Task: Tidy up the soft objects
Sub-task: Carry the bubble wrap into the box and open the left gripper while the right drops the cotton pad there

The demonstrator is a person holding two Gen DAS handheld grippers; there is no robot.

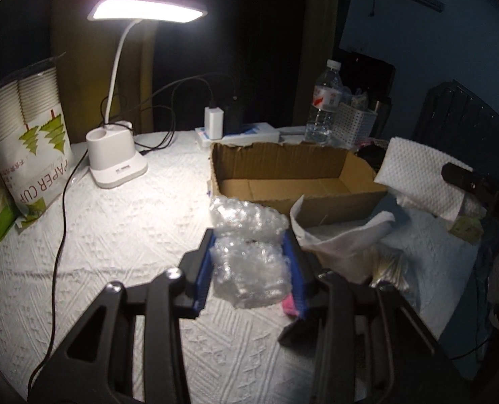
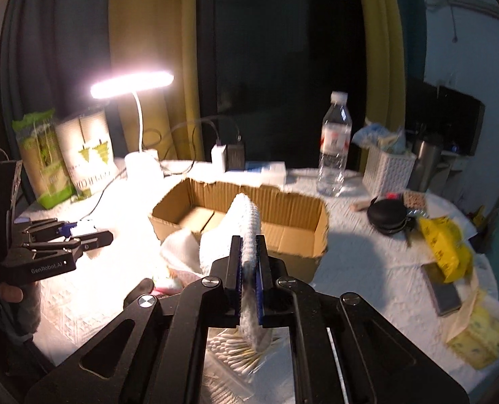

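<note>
Holding soft items, both grippers clamped.
Left gripper (image 1: 249, 252) grips bubble wrap (image 1: 249, 256); right gripper (image 2: 248, 266) pinches white cloth (image 2: 246, 222); cardboard box (image 2: 283, 235) just ahead.

The bubble wrap (image 1: 249, 252) is a clear, crumpled wad, pinched between the blue pads of the left tool (image 1: 249, 262) above the tabletop (image 1: 114, 235). The towel (image 2: 246, 235) is white, textured and folded, held upright in the right tool (image 2: 248, 256). The open brown box (image 1: 293, 175) lies at 12 o'clock from both.
</note>
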